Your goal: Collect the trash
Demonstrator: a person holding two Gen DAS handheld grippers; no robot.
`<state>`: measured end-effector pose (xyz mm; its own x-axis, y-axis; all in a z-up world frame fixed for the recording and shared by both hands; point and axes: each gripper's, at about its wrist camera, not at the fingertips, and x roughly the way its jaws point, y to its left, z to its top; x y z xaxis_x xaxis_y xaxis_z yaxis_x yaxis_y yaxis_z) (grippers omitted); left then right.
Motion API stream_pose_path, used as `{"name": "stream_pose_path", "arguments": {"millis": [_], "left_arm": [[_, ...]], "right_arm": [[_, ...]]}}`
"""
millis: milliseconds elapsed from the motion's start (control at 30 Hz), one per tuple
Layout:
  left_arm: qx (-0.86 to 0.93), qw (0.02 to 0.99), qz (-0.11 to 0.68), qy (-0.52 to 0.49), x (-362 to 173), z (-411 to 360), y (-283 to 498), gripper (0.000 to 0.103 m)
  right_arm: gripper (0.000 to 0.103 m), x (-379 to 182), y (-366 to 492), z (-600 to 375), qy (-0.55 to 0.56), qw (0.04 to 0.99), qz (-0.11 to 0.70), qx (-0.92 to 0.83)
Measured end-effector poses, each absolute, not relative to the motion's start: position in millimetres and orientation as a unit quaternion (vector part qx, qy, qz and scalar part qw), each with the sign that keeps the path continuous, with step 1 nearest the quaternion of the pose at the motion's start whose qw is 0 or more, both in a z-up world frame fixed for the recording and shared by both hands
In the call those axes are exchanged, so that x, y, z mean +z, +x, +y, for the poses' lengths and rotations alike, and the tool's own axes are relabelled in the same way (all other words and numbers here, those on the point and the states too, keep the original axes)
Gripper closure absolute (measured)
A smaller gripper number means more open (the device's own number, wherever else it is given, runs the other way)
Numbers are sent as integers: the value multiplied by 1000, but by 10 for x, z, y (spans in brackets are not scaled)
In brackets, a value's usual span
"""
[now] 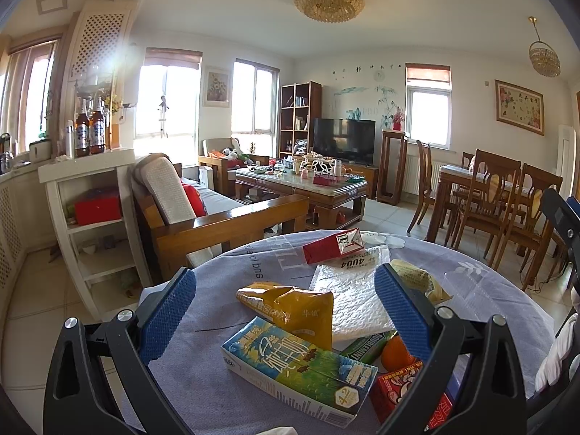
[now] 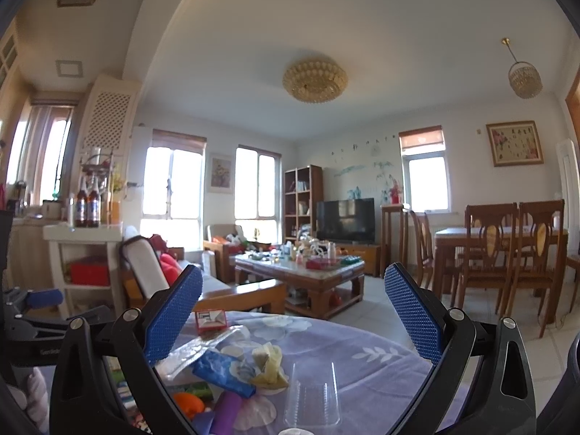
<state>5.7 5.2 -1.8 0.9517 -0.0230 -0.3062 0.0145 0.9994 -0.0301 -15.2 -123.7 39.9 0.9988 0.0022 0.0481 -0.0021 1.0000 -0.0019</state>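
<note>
Trash lies on a round table with a lilac cloth (image 1: 224, 373). In the left wrist view my left gripper (image 1: 286, 311) is open above a yellow snack wrapper (image 1: 293, 308), a blue-green milk carton (image 1: 297, 369), a white bubble mailer (image 1: 355, 304), a red box (image 1: 333, 246), a green gum pack (image 1: 366, 348), an orange (image 1: 395, 355) and a red carton (image 1: 402, 391). In the right wrist view my right gripper (image 2: 293, 315) is open and empty above a clear plastic cup (image 2: 313, 395), a blue wrapper (image 2: 224, 373), a crumpled yellow wrapper (image 2: 270, 364) and a purple roll (image 2: 226, 411).
A wooden sofa (image 1: 224, 224) stands just past the table's far edge, with a white shelf unit (image 1: 94, 228) to its left. A cluttered coffee table (image 1: 304, 185) and a TV (image 1: 344, 139) are farther back. Dining chairs (image 1: 507, 203) and table are at the right.
</note>
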Motion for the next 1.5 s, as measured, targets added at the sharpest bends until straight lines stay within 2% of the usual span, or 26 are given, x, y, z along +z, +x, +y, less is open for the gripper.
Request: {"name": "stream_pose_path", "arguments": {"millis": [1500], "left_arm": [[-9,987,160,-13,-122,38,50,5]], "right_arm": [[4,420,-85,-1277,14,1000,7,-2]]}}
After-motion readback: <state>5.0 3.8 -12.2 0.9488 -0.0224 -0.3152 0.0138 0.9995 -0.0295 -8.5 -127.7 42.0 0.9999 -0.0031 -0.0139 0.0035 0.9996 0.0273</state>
